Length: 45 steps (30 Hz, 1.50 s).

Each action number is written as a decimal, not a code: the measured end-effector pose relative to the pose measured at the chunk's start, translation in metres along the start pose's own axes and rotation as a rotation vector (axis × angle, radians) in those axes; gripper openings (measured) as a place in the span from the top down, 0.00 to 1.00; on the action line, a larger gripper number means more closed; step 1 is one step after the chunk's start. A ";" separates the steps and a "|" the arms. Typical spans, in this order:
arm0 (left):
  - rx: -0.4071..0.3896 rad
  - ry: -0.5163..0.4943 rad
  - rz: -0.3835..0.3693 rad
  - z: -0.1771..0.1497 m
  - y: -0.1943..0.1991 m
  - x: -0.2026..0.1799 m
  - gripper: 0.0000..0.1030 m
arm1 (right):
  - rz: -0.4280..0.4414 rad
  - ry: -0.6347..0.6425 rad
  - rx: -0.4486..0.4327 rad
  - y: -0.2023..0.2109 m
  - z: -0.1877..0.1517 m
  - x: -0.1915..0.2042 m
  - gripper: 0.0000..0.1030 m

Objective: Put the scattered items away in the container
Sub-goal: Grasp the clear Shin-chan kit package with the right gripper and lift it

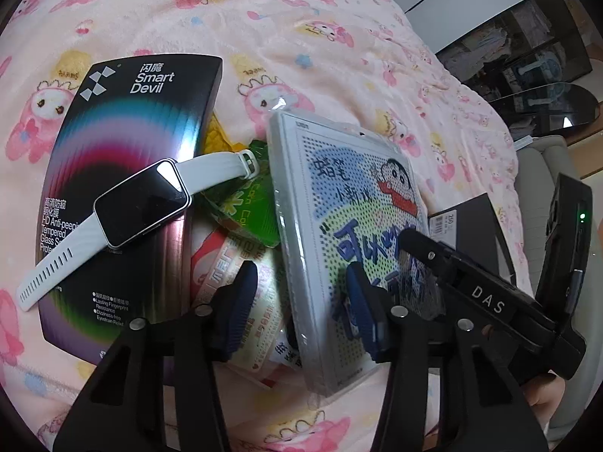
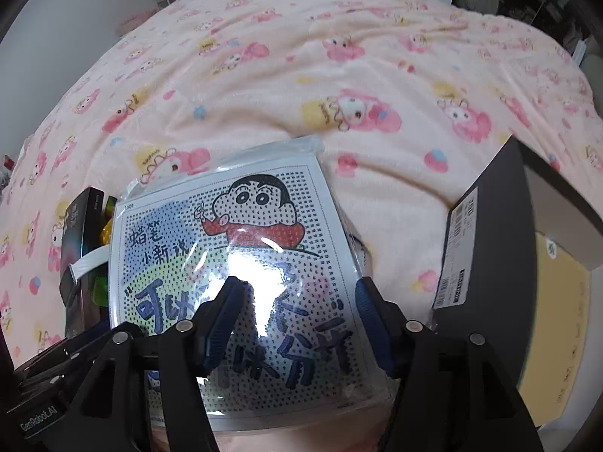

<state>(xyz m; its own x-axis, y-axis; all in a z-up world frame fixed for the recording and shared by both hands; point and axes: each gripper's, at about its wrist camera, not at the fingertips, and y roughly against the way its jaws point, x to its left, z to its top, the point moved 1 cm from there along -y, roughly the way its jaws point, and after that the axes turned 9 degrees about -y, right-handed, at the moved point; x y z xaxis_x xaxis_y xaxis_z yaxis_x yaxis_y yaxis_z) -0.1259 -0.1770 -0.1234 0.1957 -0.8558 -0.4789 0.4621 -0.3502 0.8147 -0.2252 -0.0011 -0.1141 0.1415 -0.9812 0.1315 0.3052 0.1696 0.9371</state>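
Now both grippers over cartoon bead kit (image 2: 241, 263): right gripper (image 2: 297, 324) open above it; left gripper (image 1: 301, 312) straddles its edge, grip unclear. Dark box (image 2: 486, 233) at 3 o'clock.

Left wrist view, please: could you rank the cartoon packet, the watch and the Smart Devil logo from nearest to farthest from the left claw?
1. Cartoon packet, at the left claw.
2. Watch, up-left.
3. Smart Devil logo, box's far end.

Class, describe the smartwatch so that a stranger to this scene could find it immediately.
Start at the pink cartoon blanket, then find the black Smart Devil box lying on it. The smartwatch rests across that box, the only item with a white strap and dark screen.
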 end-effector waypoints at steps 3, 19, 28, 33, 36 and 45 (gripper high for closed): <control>-0.020 0.010 0.002 0.000 0.004 0.003 0.55 | 0.051 -0.049 0.049 -0.006 -0.002 -0.007 0.42; -0.063 0.007 0.000 0.006 0.005 0.001 0.65 | 0.138 -0.126 0.129 -0.012 0.002 -0.012 0.33; -0.059 0.033 0.046 0.008 0.003 0.004 0.52 | 0.103 0.054 0.117 0.012 -0.066 0.013 0.33; -0.027 0.009 0.056 0.006 -0.002 0.001 0.50 | 0.106 0.007 0.111 0.002 -0.070 0.005 0.30; -0.051 -0.008 0.055 -0.002 0.016 0.000 0.57 | 0.136 -0.012 0.075 0.023 -0.070 0.003 0.37; -0.132 -0.175 0.004 -0.028 0.093 -0.053 0.59 | 0.297 -0.049 -0.063 0.112 -0.082 -0.025 0.43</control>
<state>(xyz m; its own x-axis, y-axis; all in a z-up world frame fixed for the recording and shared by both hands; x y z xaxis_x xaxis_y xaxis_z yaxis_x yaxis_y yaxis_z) -0.0693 -0.1540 -0.0310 0.0500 -0.9141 -0.4024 0.5731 -0.3038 0.7611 -0.1177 0.0502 -0.0385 0.1881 -0.8909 0.4135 0.3154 0.4535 0.8336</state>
